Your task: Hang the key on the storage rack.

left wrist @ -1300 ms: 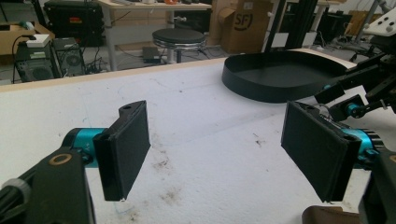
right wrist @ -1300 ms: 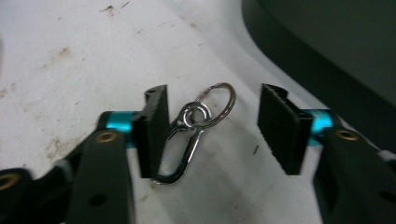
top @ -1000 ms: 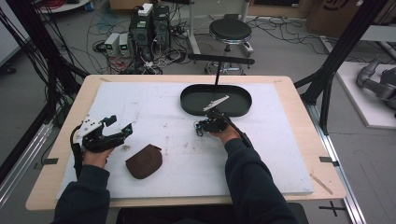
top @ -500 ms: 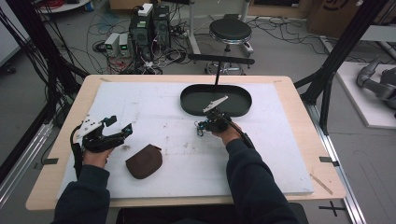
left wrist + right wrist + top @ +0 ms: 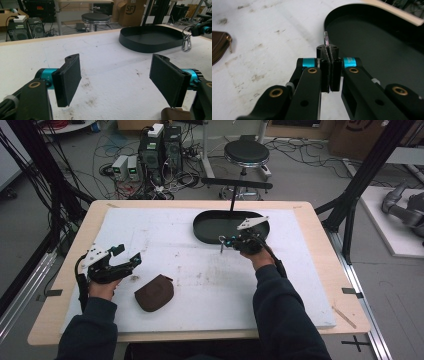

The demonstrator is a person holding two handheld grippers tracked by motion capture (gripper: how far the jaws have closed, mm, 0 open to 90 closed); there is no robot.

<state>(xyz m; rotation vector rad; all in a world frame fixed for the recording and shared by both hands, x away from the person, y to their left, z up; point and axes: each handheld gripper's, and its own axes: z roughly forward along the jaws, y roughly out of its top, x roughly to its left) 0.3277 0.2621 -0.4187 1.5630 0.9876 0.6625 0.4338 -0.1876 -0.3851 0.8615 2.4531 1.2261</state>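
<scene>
Silver carabiner (image 5: 326, 39) clamped between right gripper (image 5: 329, 53) jaws.

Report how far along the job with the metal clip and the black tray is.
Done: the right hand-held gripper has shut on the metal clip and holds it off the table. In hand: carrying it beside the black tray. Left: placing it in the tray; the left hand-held gripper waits open near the brown pouch.

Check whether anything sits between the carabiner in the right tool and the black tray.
Nothing visible does. The right tool is shut on the small metal carabiner, hanging just short of the black tray near its rim, with bare white board between. The brown pouch lies well off, by the left tool.
</scene>
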